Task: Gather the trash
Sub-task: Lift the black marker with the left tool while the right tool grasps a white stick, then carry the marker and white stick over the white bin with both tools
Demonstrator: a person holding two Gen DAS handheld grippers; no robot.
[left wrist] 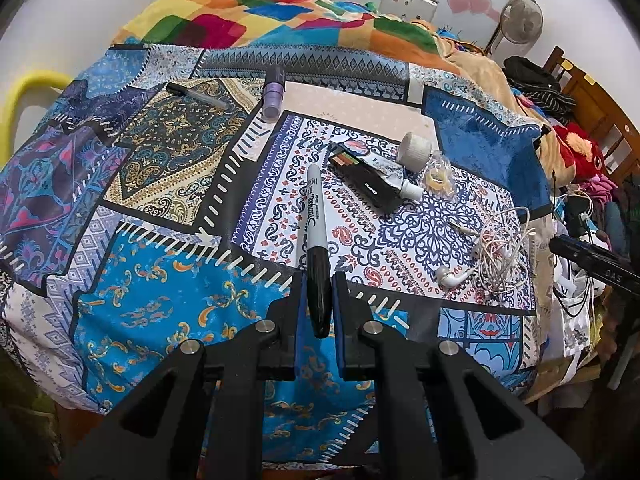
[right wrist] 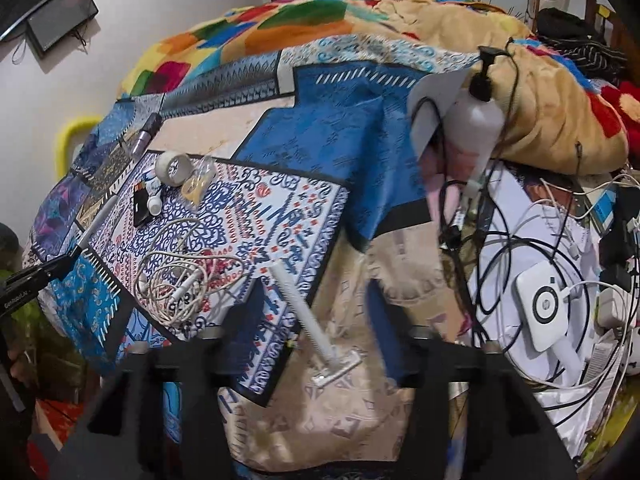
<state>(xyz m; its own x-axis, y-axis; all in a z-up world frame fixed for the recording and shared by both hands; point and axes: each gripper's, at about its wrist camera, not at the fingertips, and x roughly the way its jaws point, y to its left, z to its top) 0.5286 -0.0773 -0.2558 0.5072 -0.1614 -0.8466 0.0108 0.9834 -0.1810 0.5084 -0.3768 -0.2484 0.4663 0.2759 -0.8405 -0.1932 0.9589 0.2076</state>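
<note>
My left gripper [left wrist: 319, 280] is shut on a black-capped marker [left wrist: 316, 216] that points up and away over the patchwork bedspread [left wrist: 160, 304]. In the right wrist view the same marker [right wrist: 100, 216] sticks out of that gripper at the far left. My right gripper [right wrist: 316, 286] stands open, its fingers on either side of a white disposable razor [right wrist: 304, 312]. The razor lies on beige cloth, and neither pad touches it. Tangled white earphones [right wrist: 180, 280] lie left of the razor. Farther back are a tape roll [left wrist: 416, 151], a clear plastic bag [left wrist: 438, 174] and a black packet [left wrist: 376, 184].
A purple cylinder [left wrist: 274, 96] and a grey pen [left wrist: 198, 95] lie at the far side of the bedspread. To the right are a white pump bottle [right wrist: 476, 120], a white charger [right wrist: 542, 308] and a mass of cables. A bunched blanket [right wrist: 540, 92] rises behind them.
</note>
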